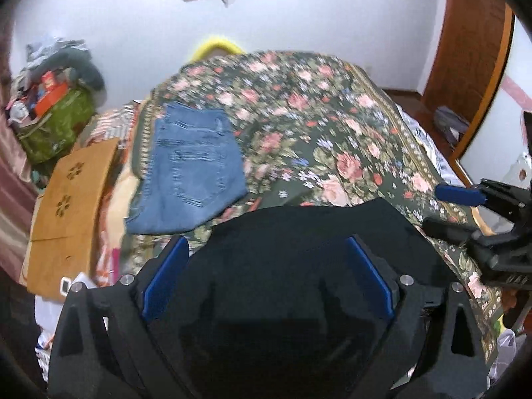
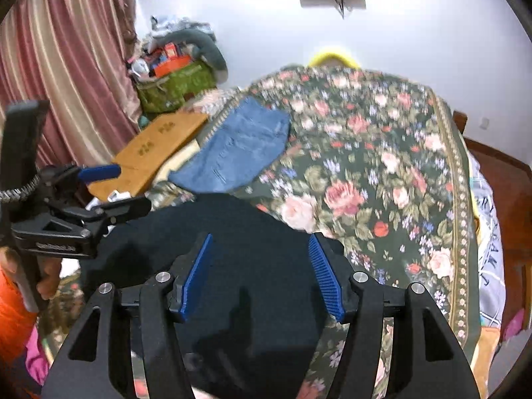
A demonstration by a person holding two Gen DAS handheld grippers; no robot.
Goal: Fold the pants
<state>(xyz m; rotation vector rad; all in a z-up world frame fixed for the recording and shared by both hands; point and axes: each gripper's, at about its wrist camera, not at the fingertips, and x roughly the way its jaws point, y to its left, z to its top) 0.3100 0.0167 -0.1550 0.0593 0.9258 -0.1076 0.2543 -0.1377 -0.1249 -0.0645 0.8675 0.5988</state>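
I am looking down at a bed with a dark green blanket covered in pink flowers. The soft dark navy pants are lying on the near end of this blanket, bunched in a flat heap right under both of my tools. A folded pair of blue jeans is resting farther up the blanket, apart from the dark pants.

My right tool is hanging over the dark pants with its blue pads spread and nothing between them. My left tool is also spread wide over the pants, pinching nothing.

I think things could go wrong here. The cloth is so dark that I cannot find its edges, so I could be grabbing the middle or two layers at once. Then the fold would be coming out crooked. I could also be pinching the blanket and dragging it along.
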